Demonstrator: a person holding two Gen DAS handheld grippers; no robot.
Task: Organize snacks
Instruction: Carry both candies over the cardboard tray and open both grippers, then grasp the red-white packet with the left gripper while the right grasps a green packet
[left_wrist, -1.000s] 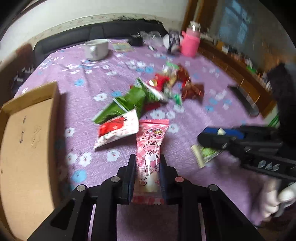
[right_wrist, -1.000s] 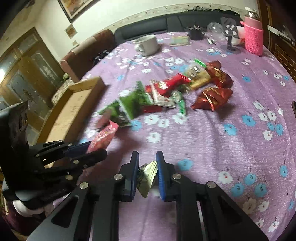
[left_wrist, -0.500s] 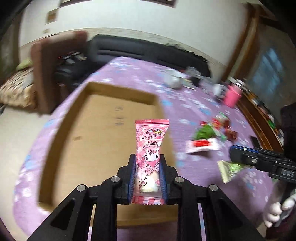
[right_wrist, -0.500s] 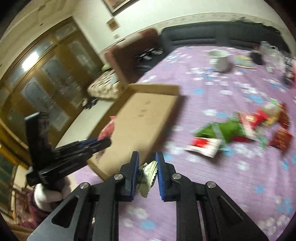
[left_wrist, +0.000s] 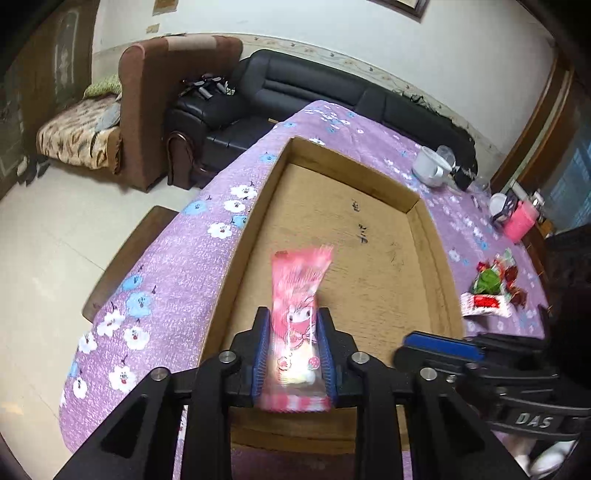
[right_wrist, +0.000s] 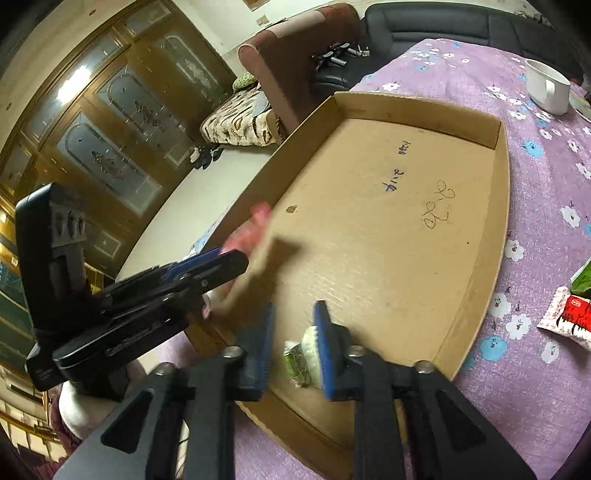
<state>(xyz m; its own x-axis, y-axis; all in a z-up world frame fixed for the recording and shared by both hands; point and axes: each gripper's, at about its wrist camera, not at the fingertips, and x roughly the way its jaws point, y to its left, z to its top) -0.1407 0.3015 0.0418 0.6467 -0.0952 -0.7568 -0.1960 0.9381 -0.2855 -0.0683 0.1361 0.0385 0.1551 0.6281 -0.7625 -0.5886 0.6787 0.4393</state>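
My left gripper (left_wrist: 293, 347) holds a pink cartoon snack packet (left_wrist: 295, 314) between its jaws, over the near end of the shallow cardboard box (left_wrist: 417, 221). The packet is blurred and its top leans. The left gripper also shows in the right wrist view (right_wrist: 221, 266) at the box's left wall, with the pink packet (right_wrist: 251, 232) blurred. My right gripper (right_wrist: 293, 332) has its jaws spread; a small green-and-white packet (right_wrist: 301, 356) lies against the right pad, over the box's near edge (right_wrist: 306, 435). The right gripper shows in the left wrist view (left_wrist: 439, 343).
The box sits on a purple flowered tablecloth (left_wrist: 177, 280). A pile of loose snacks (left_wrist: 491, 288) lies to the right, with a red-and-white packet (right_wrist: 565, 317). A white mug (right_wrist: 546, 86) and a pink bottle (left_wrist: 519, 221) stand further back. Armchair and sofa lie beyond the table.
Both grippers have come closer over the box. My right gripper's jaws have opened from around the green packet. The pink packet in my left gripper has started to tilt and blur.
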